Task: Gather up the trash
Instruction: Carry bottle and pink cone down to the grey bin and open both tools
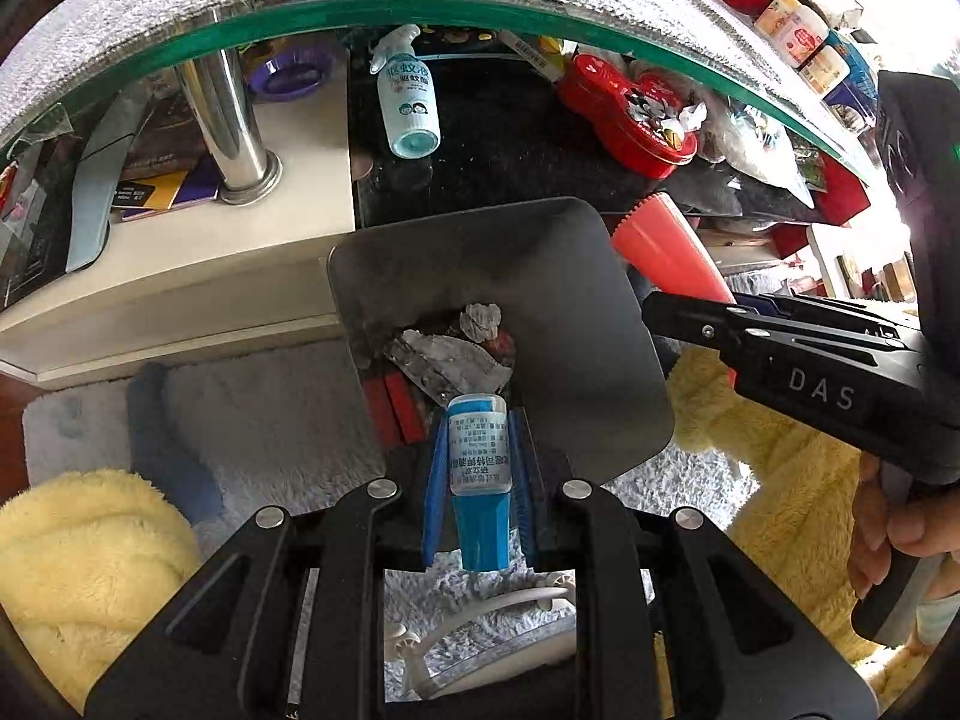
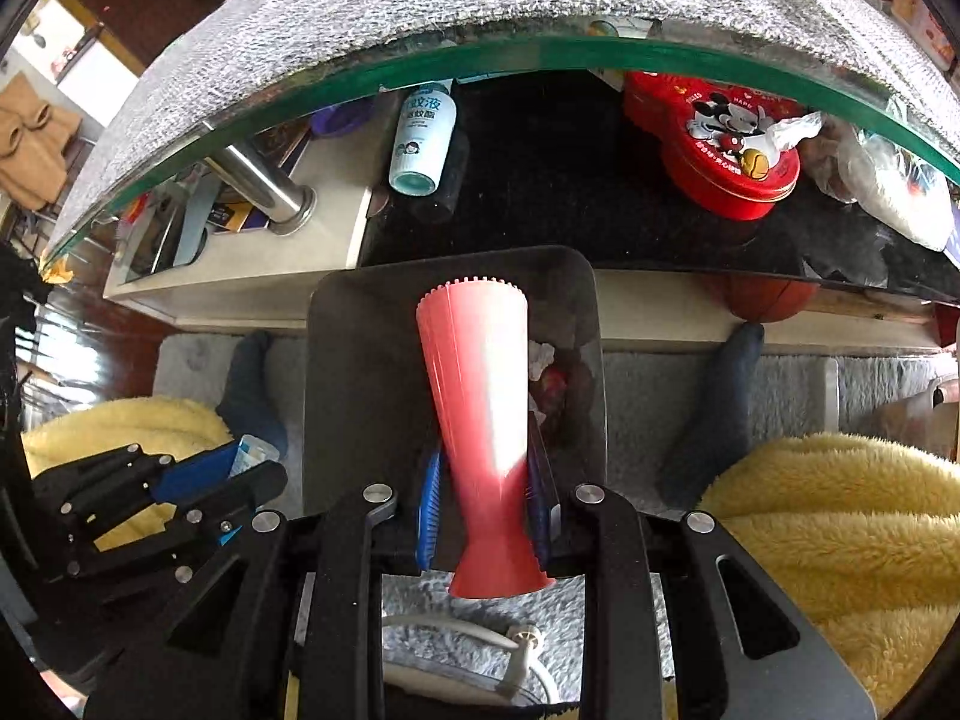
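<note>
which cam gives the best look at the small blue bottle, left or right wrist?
Left wrist. The small blue bottle sits centred and unobstructed between the left gripper fingers, label readable, over the dark bin. In the right wrist view, only its tip peeks out of the left gripper at the frame's left edge.

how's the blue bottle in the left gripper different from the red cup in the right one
The small blue labelled bottle is short and straight-sided with printed text; the tall red plastic cup is plain and flares towards both notched ends. The bottle barely passes the left gripper; the cup juts far beyond the right gripper. Both are clamped between blue pads, over the dark grey trash bin that already holds crumpled waste.
</note>
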Demonstrator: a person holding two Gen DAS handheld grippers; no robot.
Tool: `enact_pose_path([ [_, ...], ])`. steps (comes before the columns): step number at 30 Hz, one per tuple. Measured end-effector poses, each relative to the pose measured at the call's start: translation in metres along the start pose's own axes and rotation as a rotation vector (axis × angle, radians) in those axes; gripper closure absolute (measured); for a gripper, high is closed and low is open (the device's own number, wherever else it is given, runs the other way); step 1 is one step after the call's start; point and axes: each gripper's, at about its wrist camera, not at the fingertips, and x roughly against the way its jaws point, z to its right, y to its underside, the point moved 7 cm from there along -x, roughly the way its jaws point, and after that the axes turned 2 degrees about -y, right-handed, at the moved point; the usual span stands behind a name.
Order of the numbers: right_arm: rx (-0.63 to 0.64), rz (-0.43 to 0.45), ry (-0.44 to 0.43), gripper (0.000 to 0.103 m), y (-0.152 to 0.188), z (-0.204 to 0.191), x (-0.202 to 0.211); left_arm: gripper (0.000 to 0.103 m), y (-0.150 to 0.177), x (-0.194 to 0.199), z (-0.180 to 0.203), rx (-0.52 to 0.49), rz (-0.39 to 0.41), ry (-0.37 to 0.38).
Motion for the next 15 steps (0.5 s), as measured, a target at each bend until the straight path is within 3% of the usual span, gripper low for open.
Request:
enact_pose_path([
  [6, -0.025, 0.003, 0.0, 0.076, -0.008, 0.003, 0.002, 0.083, -0.003, -0.002, -0.001, 0.012, -0.012, 0.018],
  [8, -0.033, 0.008, 0.006, 0.074, -0.01, 0.006, 0.003, 0.072, -0.005, -0.001, -0.003, 0.017, -0.008, 0.018],
  [12, -0.057, 0.038, 0.003, 0.049, -0.015, 0.013, 0.012, 0.054, -0.01, 0.006, -0.009, 0.022, 0.017, -0.005],
  [14, -0.066, 0.056, 0.012, 0.044, -0.018, 0.016, 0.016, 0.045, -0.014, 0.013, -0.013, 0.028, 0.038, -0.021],
  [15, -0.071, 0.071, 0.018, 0.035, -0.02, 0.018, 0.02, 0.042, -0.016, 0.018, -0.015, 0.029, 0.051, -0.032],
])
